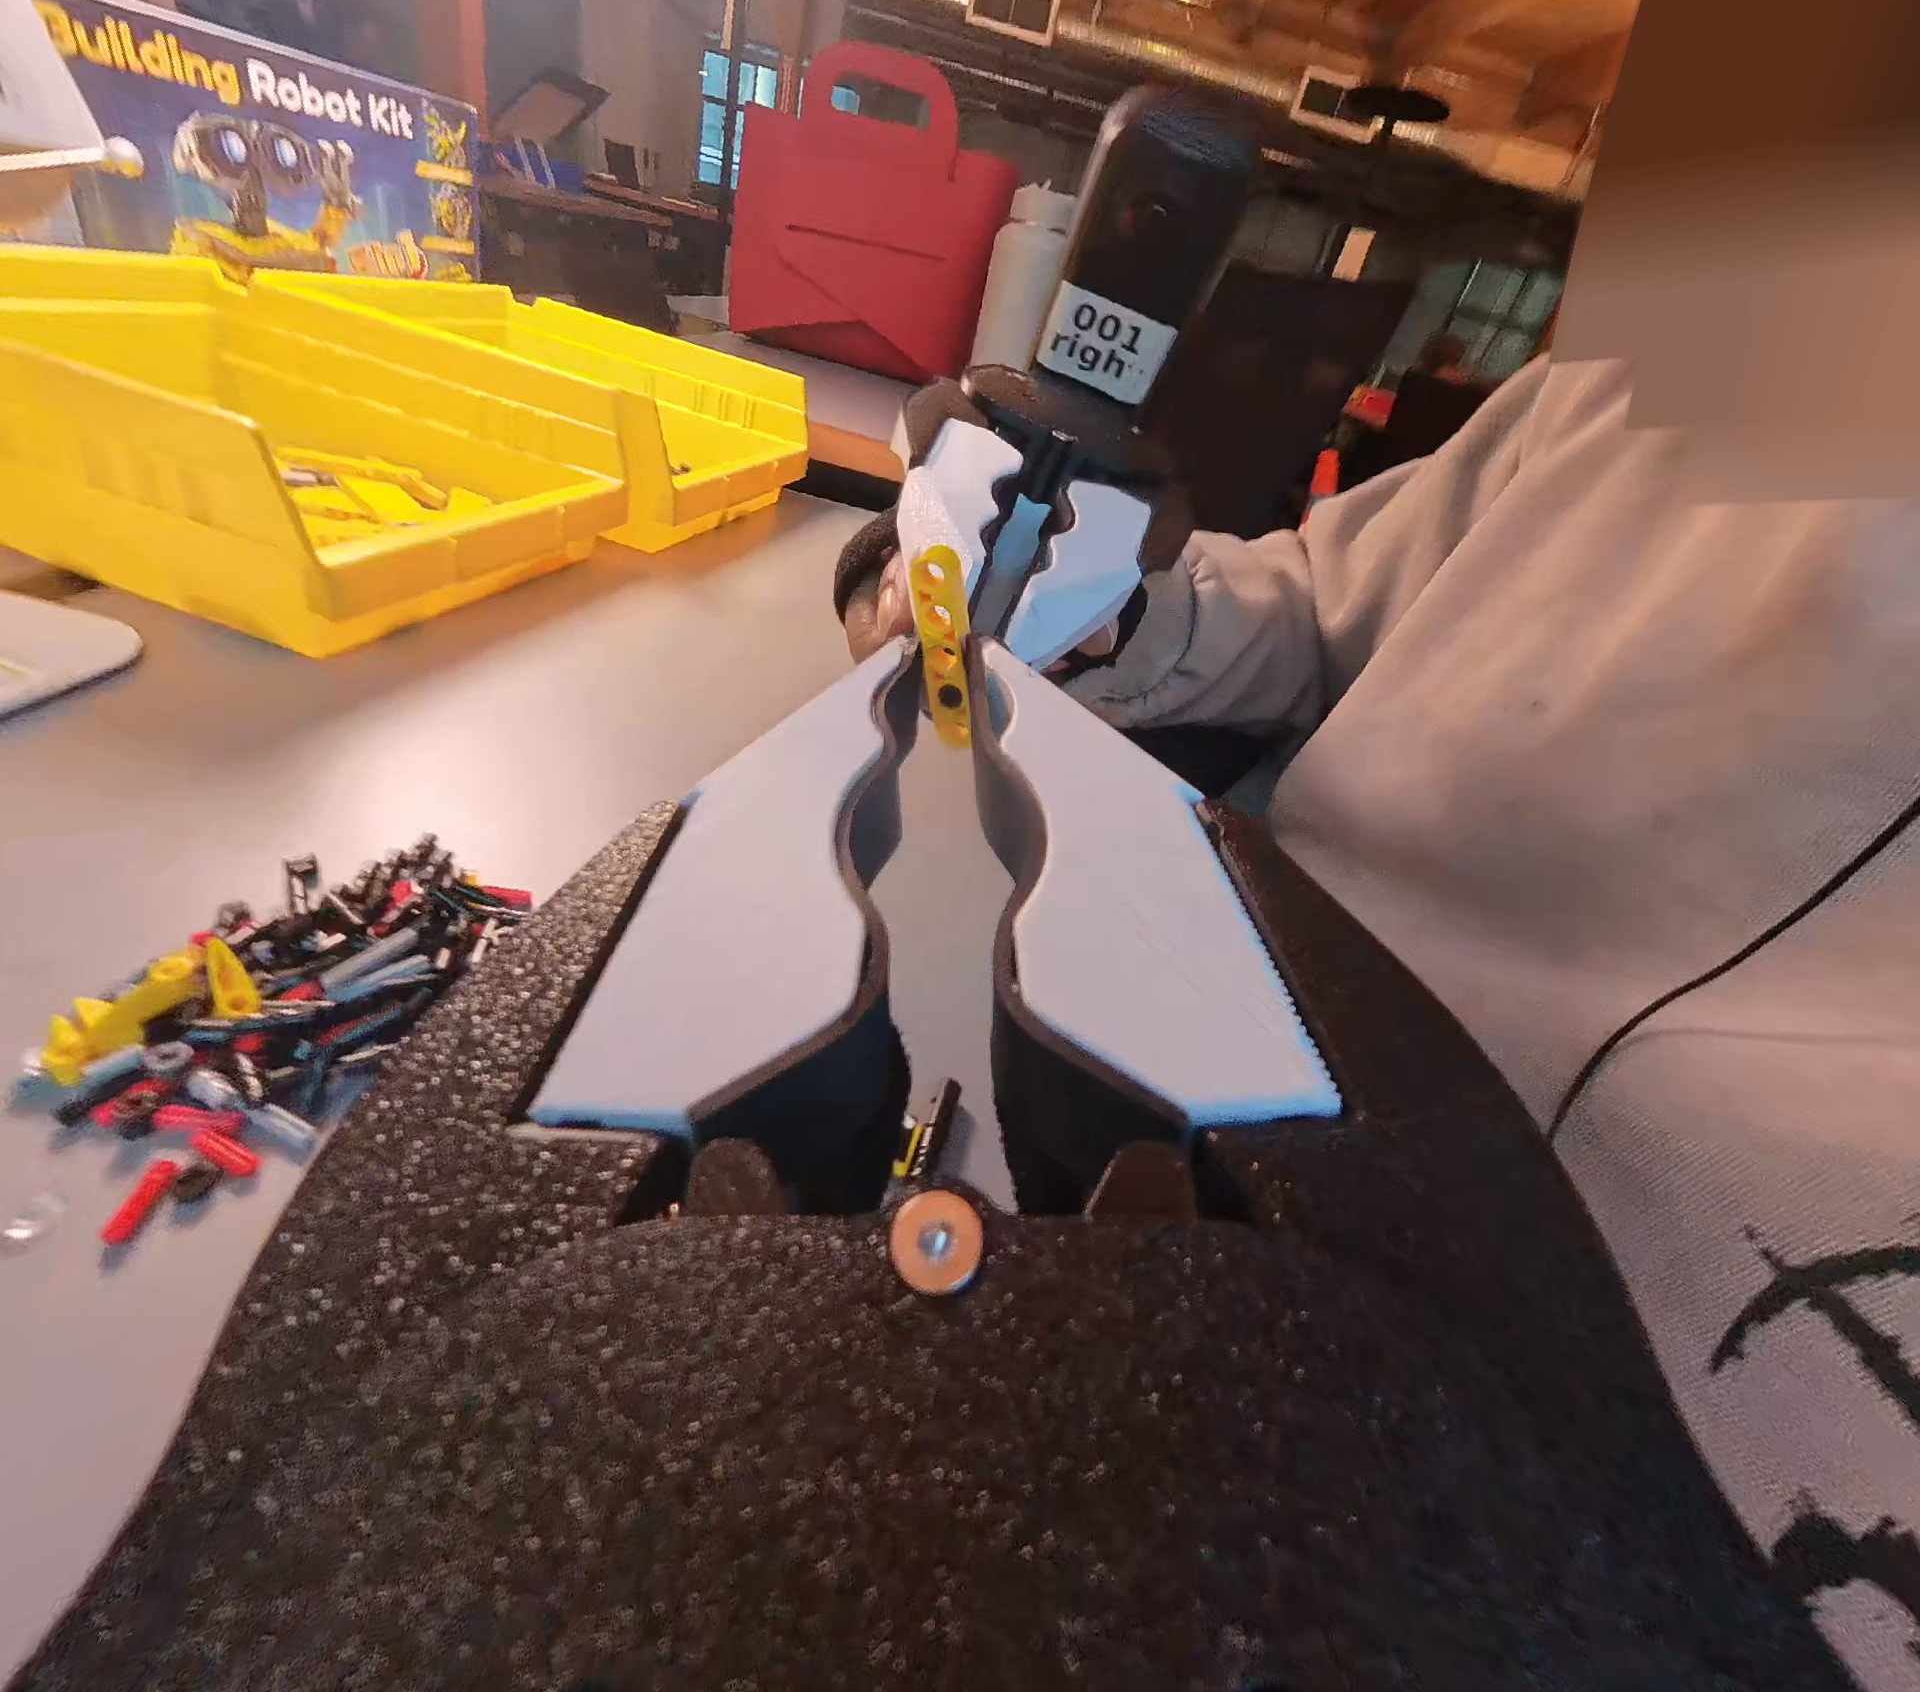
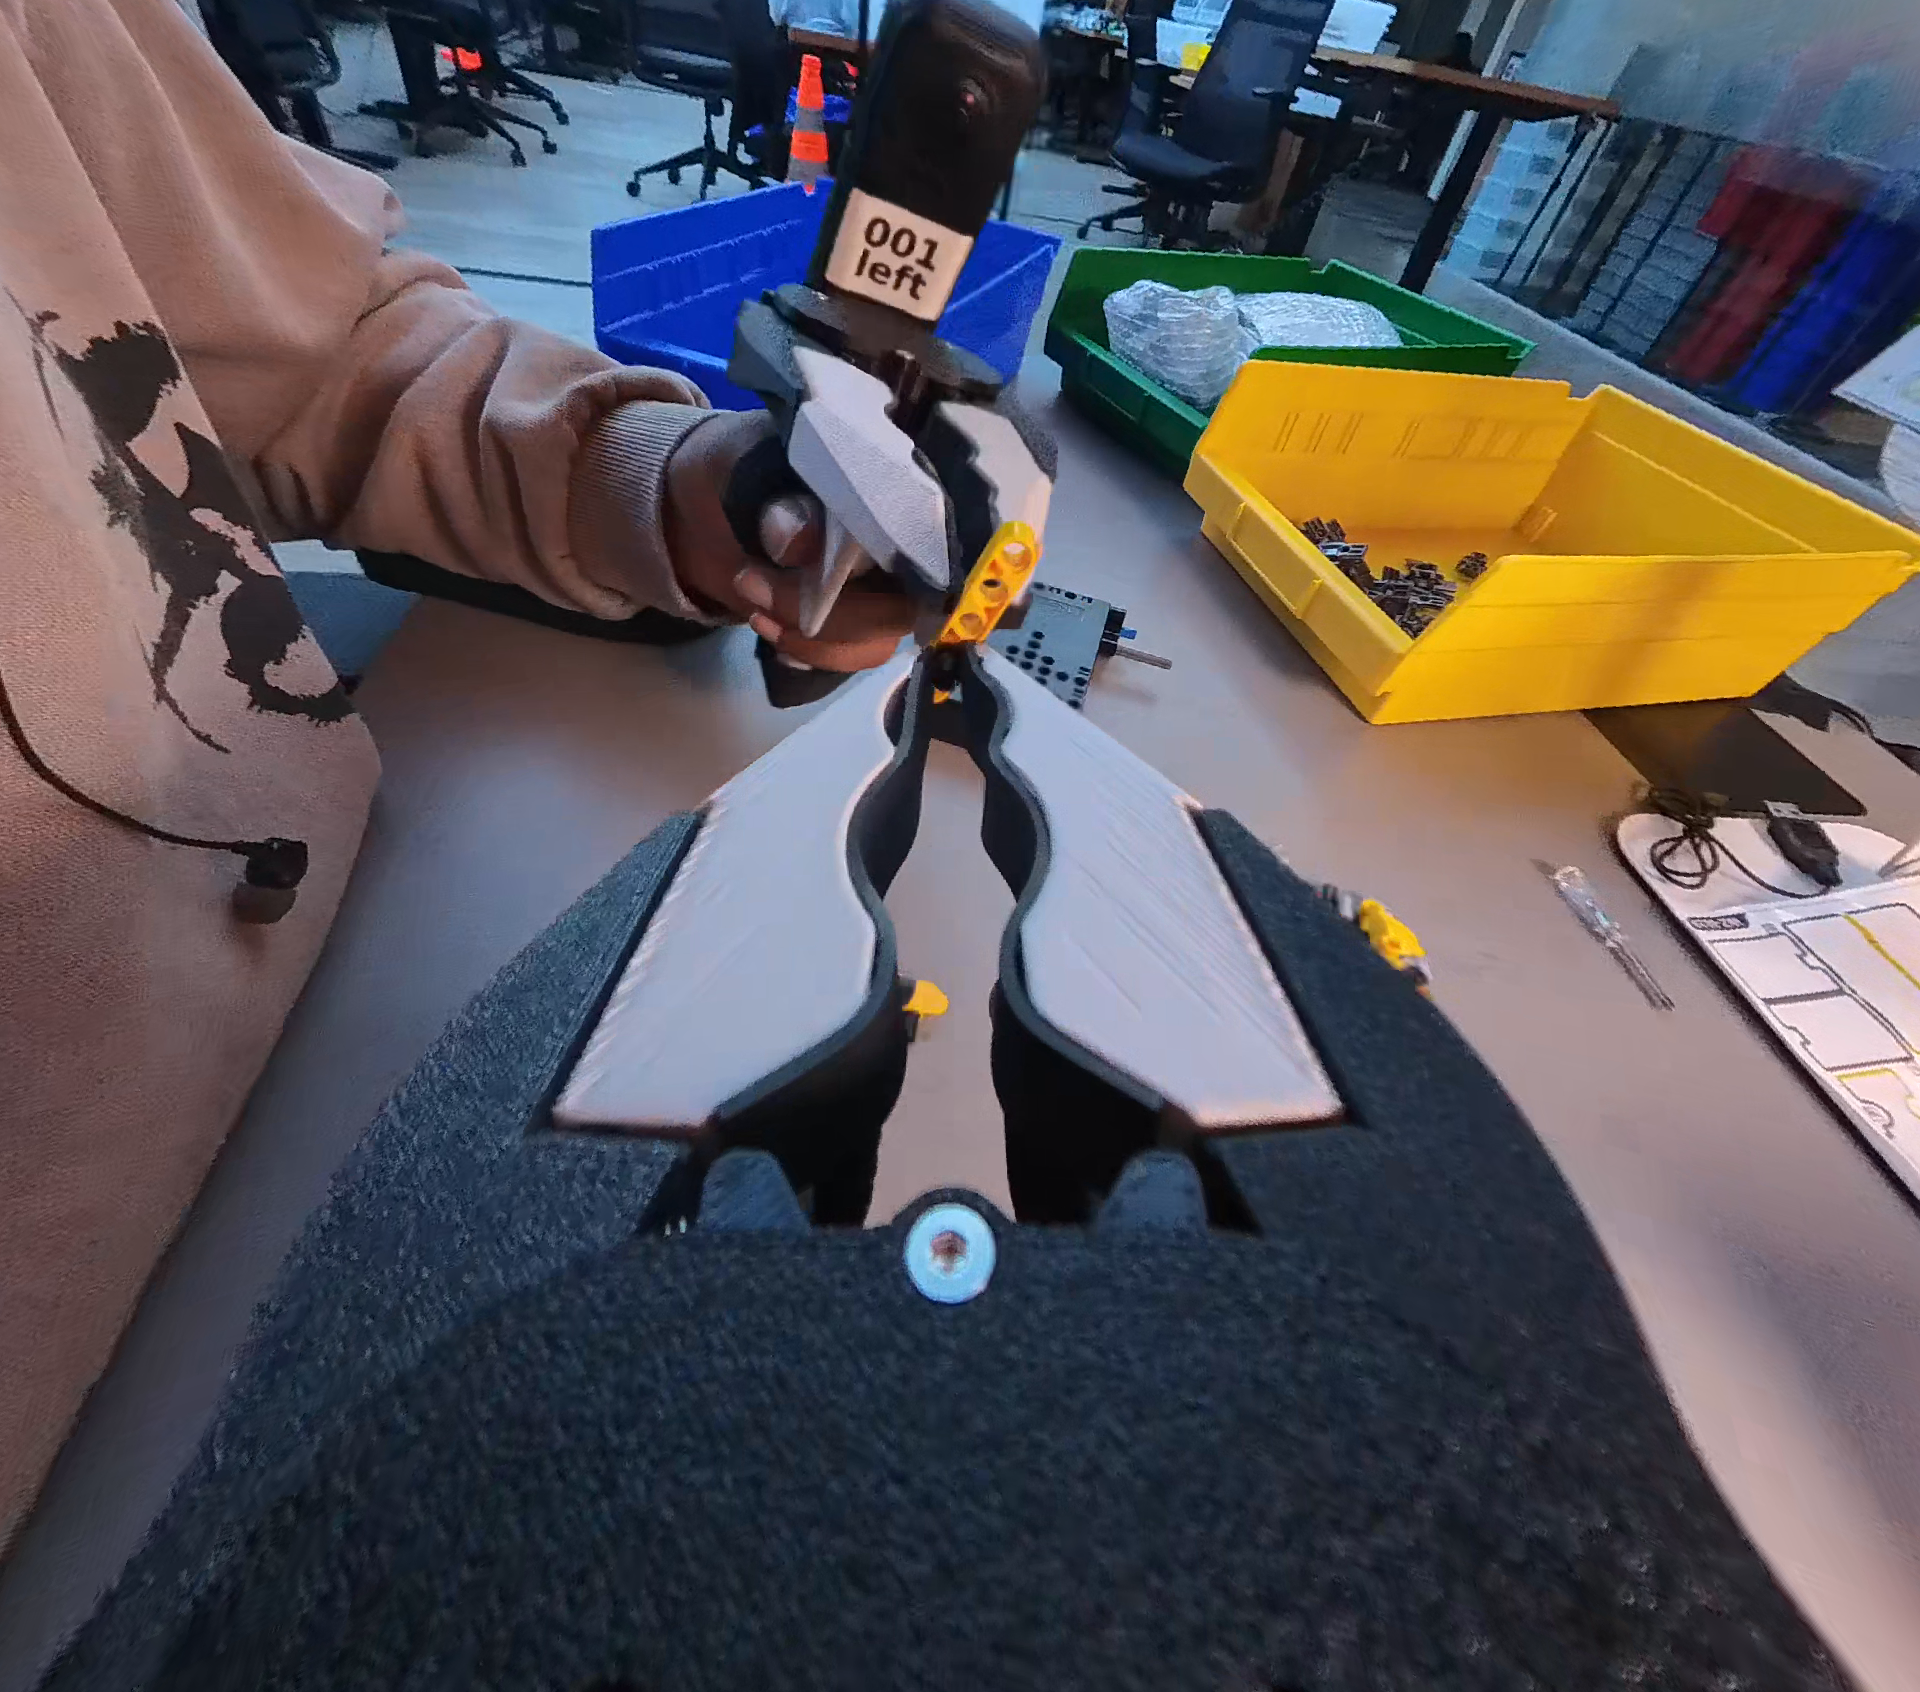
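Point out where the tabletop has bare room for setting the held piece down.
Bare grey table lies between the yellow bins and the small-parts pile; also between the right gripper and the yellow bin. It is crowded at that pile, around the instruction sheet and cables, and where both grippers meet on the yellow beam.

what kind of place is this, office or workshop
Probably a shared workshop or maker space inside an open office: parts bins on the table, a pile of small building pieces, and office chairs at desks behind.
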